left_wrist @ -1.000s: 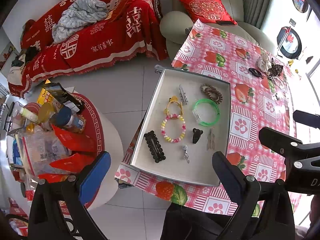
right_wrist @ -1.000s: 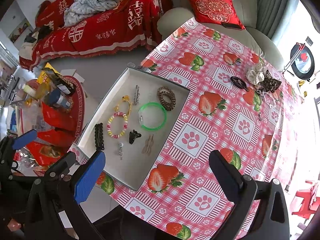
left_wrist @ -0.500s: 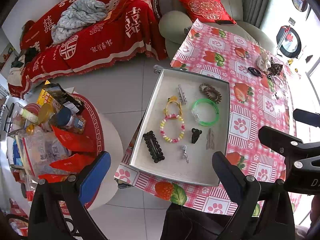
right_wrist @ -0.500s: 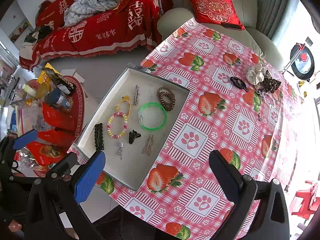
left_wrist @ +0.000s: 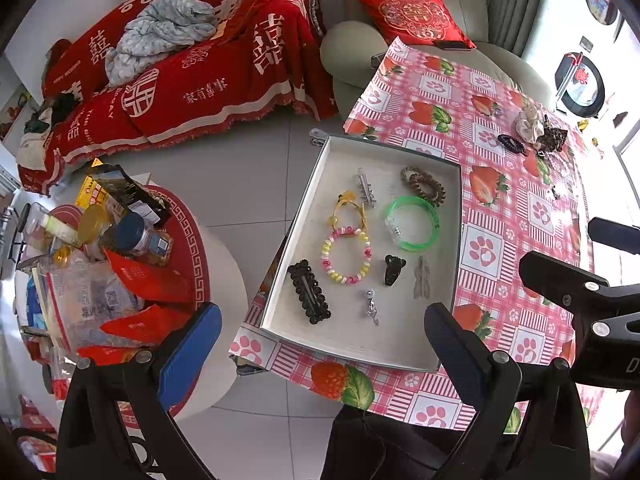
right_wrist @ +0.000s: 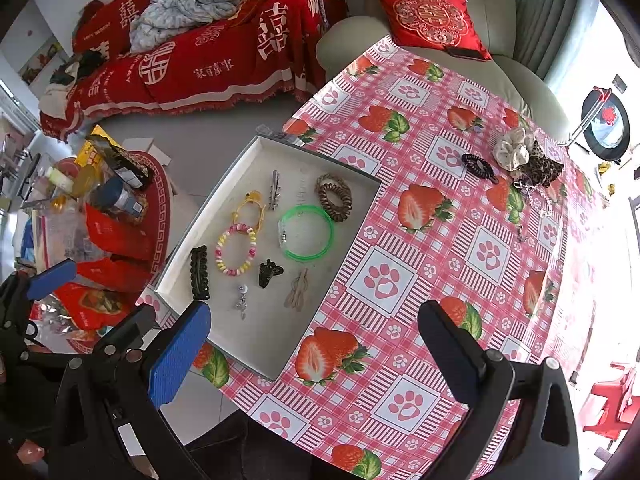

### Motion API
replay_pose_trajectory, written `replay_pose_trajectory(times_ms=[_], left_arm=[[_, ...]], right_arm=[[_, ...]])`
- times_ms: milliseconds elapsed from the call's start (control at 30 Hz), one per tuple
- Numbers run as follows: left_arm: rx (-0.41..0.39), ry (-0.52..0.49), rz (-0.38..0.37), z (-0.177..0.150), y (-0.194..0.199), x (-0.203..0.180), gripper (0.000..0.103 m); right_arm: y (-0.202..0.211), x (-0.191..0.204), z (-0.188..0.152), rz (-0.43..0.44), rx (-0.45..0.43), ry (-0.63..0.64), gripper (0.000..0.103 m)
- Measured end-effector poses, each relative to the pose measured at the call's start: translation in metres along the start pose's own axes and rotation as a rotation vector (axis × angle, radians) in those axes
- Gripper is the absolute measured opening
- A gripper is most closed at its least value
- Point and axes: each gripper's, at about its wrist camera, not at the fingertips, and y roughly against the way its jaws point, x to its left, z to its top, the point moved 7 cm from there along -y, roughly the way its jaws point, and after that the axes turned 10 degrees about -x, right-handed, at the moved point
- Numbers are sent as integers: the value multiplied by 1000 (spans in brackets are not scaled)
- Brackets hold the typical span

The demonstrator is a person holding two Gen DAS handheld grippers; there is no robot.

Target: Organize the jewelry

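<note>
A white tray (left_wrist: 400, 348) (right_wrist: 264, 356) lies at the table's near-left edge. It holds a green bangle (left_wrist: 412, 228) (right_wrist: 307, 233), a beaded bracelet (left_wrist: 346, 256) (right_wrist: 236, 249), a yellow bracelet (left_wrist: 348, 208), a brown coil tie (left_wrist: 423, 185) (right_wrist: 334, 197), black clips (left_wrist: 309, 291) (right_wrist: 199, 273), a silver clip and small earrings. Loose pieces sit at the far right: a black coil tie (right_wrist: 479, 166), a cream scrunchie (right_wrist: 513, 149), a leopard scrunchie (right_wrist: 543, 164). My left gripper (left_wrist: 320, 344) and right gripper (right_wrist: 316, 348) both hang open and empty above the near edge.
A strawberry-patterned pink cloth (right_wrist: 460, 248) covers the table. A round side table (left_wrist: 120, 264) crowded with jars and red packets stands to the left. A red-covered sofa (left_wrist: 192, 60) and a cream armchair with a red cushion (right_wrist: 432, 20) lie behind.
Both views have barely shifted; the grippers hold almost still and stay open.
</note>
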Motion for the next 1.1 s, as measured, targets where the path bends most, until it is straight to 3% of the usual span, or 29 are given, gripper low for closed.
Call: replay_pose_trajectory(times_ms=[1100], left_arm=[[0,0,1,-1,1,0,103]], right_arm=[[1,1,-1,0,1,-1,103]])
